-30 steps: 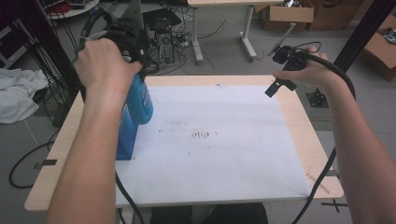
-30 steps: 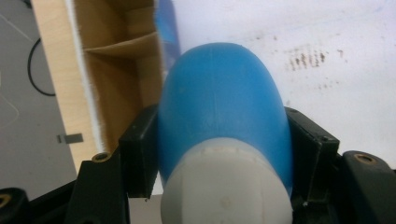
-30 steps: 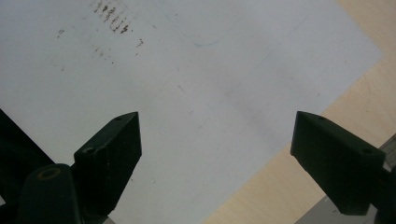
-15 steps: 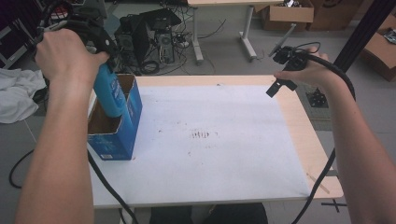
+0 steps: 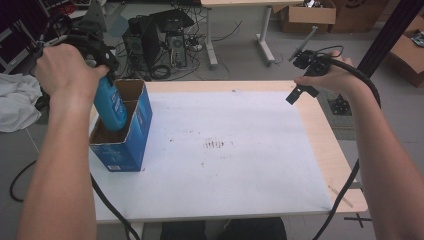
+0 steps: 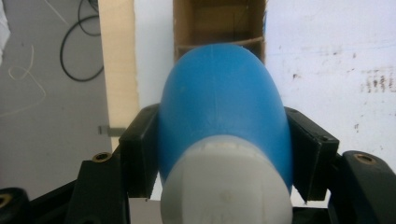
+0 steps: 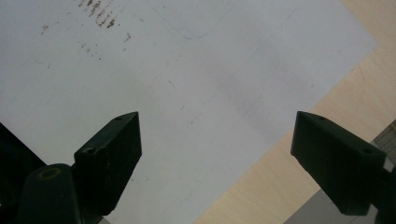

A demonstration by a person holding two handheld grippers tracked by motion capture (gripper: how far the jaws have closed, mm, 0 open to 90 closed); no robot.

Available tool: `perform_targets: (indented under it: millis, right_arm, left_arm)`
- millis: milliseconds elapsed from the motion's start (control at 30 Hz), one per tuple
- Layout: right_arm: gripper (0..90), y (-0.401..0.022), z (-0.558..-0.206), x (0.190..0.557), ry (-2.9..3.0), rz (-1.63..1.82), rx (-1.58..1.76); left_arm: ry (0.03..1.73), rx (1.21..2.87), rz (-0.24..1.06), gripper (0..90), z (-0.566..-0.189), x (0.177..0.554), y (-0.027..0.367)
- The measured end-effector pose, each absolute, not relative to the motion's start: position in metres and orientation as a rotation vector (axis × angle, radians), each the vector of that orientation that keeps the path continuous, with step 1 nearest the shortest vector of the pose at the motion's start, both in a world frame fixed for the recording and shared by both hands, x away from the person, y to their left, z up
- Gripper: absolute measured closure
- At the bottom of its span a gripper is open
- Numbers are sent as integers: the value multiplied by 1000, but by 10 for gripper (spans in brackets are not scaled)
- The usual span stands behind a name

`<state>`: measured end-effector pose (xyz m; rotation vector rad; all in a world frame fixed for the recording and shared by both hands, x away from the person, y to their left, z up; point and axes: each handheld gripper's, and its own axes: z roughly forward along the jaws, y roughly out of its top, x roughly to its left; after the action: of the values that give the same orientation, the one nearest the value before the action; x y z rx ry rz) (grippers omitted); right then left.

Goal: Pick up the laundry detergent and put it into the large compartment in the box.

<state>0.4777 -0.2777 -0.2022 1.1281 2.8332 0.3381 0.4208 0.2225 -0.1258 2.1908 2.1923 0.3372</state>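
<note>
A blue bottle [image 5: 111, 105] with a white cap [image 6: 224, 186] hangs tilted over the open blue cardboard box [image 5: 131, 134] at the table's left, its lower end dipping into the box. My left gripper [image 5: 97, 67] is shut on the bottle; in the left gripper view both black jaws press its sides, and the box's brown inner divider [image 6: 219, 43] lies right below it. My right gripper [image 5: 299, 92] is held above the table's far right edge, open, with nothing between its jaws but the white sheet [image 7: 196, 84] underneath.
The white sheet [image 5: 225, 145] covers most of the wooden table [image 5: 330, 145], with dark smudges [image 5: 215, 145] near its middle. Computer cases and cables [image 5: 160, 40] sit on the floor beyond the far edge, and cardboard boxes [image 5: 305, 15] at the far right.
My left hand has carried the bottle leftward and a little down, from the table side of the box to above its opening. The right hand has stayed in place.
</note>
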Motion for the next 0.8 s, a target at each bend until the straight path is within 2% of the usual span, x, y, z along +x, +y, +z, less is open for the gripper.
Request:
perform_targets:
  millis: [800]
  right_arm:
    - [163, -281, -213, 478, 2839, 330, 1141]
  left_arm:
    - [2240, 2216, 192, 379, -221, 430, 240]
